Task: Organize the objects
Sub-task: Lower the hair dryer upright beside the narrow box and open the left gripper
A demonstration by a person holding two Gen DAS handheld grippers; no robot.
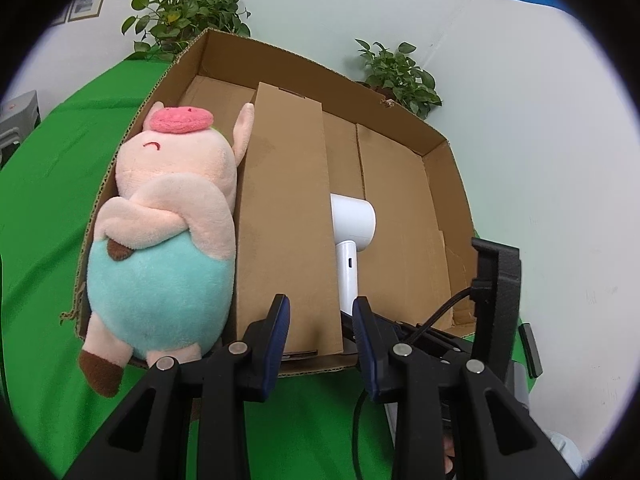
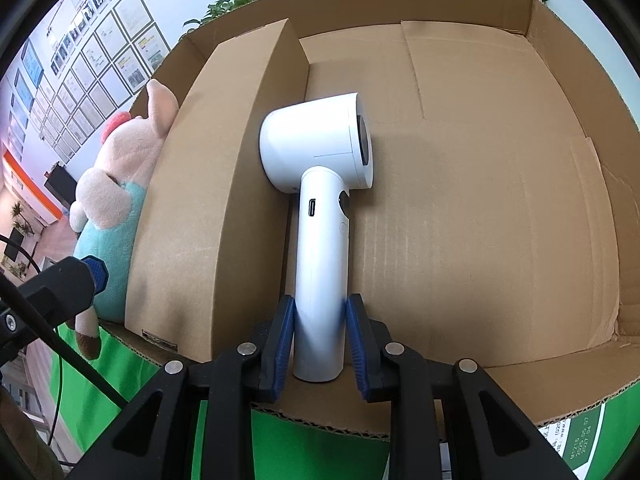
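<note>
Left hand-held gripper (image 1: pixel 322 316) empty, right one clamped on a hair dryer.
Plush pig (image 1: pixel 168 232) lies leftmost in the cardboard box (image 2: pixel 580 184), a narrow carton (image 2: pixel 216 200) beside it; the left hand-held gripper's jaws stand nearly together above the box's near edge; the right hand-held gripper (image 2: pixel 320 328) pinches the white hair dryer (image 2: pixel 320 184) by its handle.

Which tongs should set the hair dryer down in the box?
Right. The right tongs already clamp the hair dryer handle over the box floor. The left tongs hold nothing, near the inner carton.
</note>
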